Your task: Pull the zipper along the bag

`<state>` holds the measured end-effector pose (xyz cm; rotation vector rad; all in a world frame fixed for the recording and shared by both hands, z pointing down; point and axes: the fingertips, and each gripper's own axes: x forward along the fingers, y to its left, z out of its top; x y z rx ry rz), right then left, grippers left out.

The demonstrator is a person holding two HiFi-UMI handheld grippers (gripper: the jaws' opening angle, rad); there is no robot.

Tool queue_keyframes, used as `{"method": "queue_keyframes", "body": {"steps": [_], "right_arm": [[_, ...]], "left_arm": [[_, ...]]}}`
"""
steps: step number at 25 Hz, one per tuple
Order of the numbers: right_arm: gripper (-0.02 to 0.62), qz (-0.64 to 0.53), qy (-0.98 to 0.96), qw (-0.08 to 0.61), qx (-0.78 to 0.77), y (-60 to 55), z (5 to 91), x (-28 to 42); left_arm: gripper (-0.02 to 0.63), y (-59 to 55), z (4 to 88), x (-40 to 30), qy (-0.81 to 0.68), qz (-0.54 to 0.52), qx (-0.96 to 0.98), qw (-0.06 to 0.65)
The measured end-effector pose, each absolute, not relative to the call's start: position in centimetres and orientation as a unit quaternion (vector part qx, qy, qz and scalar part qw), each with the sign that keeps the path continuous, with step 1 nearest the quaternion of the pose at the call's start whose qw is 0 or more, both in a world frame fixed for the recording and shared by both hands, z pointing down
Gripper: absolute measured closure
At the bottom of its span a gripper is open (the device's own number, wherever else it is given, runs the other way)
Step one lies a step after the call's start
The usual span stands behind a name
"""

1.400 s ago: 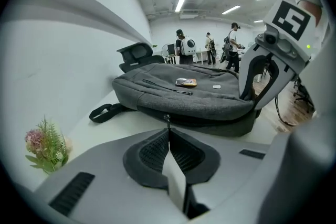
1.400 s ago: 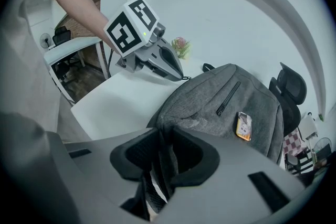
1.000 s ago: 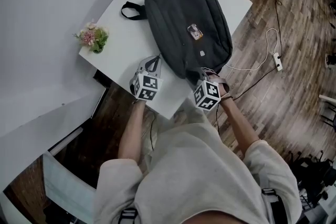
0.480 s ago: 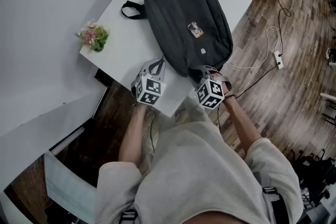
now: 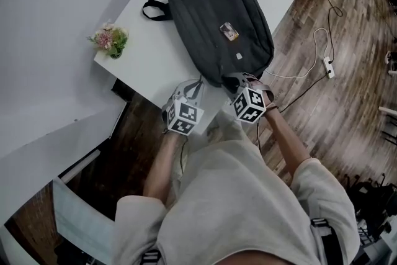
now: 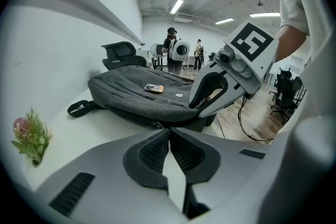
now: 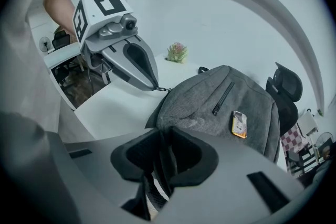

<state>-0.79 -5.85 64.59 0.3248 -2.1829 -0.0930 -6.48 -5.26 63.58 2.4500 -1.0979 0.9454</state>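
A dark grey backpack [image 5: 217,28] lies flat on the white table [image 5: 146,59]. My left gripper [image 5: 200,81] is at its near left corner, jaws shut. In the right gripper view, the left gripper's tips [image 7: 156,86] pinch the small metal zipper pull [image 7: 164,89] at the bag's edge. My right gripper [image 5: 232,79] is at the near right corner. Its jaws have just been closing, with a dark strap [image 7: 160,165] of the bag pressed between its pads. In the left gripper view the backpack [image 6: 142,94] lies ahead, with the right gripper [image 6: 197,111] at its right end.
A small flower pot [image 5: 110,41] stands at the table's left edge. An orange card [image 5: 229,31] lies on the bag. A power strip with a white cable [image 5: 327,68] lies on the wooden floor at right. Office chairs [image 7: 286,86] and people [image 6: 172,52] are far behind.
My left gripper has moved right along the bag's near edge, toward the right gripper. The right gripper has stayed at the near right corner.
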Motion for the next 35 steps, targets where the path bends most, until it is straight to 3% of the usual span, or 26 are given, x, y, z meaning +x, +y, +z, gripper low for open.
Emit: {"method": "queue_keyframes", "body": {"steps": [6, 10, 14, 18, 19, 20, 21, 35], "right_arm": [[0.508, -0.026, -0.888, 0.442, 0.123, -5.5, 63.9, -0.7], [0.506, -0.029, -0.892, 0.432, 0.132, -5.5, 63.3, -1.9], [0.511, -0.038, -0.889, 0.435, 0.136, -5.2, 63.6, -0.5], [0.508, -0.041, -0.889, 0.439, 0.126, -5.3, 63.6, -0.5], [0.508, -0.04, -0.889, 0.439, 0.126, -5.2, 63.6, -0.5], [0.508, -0.039, -0.889, 0.44, 0.125, -5.2, 63.6, -0.4], [0.508, -0.04, -0.888, 0.441, 0.124, -5.1, 63.6, -0.4], [0.508, -0.03, -0.889, 0.439, 0.128, -5.0, 64.0, -0.4]], "left_arm": [[0.575, -3.5, 62.1, -3.8, -0.349, 0.325, 0.866, 0.15], [0.583, 0.3, 62.7, 1.9, -0.29, 0.35, 0.886, 0.095], [0.583, -0.2, 63.7, -2.2, -0.389, 0.317, 0.852, 0.15], [0.58, -3.7, 64.2, -6.3, -0.435, 0.321, 0.83, 0.138], [0.567, -4.3, 64.4, -6.7, -0.435, 0.327, 0.829, 0.13], [0.473, -4.6, 64.8, -6.9, -0.432, 0.335, 0.829, 0.122], [0.427, -4.8, 65.2, -6.9, -0.427, 0.343, 0.829, 0.116], [0.494, -6.3, 68.2, -5.7, -0.415, 0.369, 0.826, 0.1]]}}
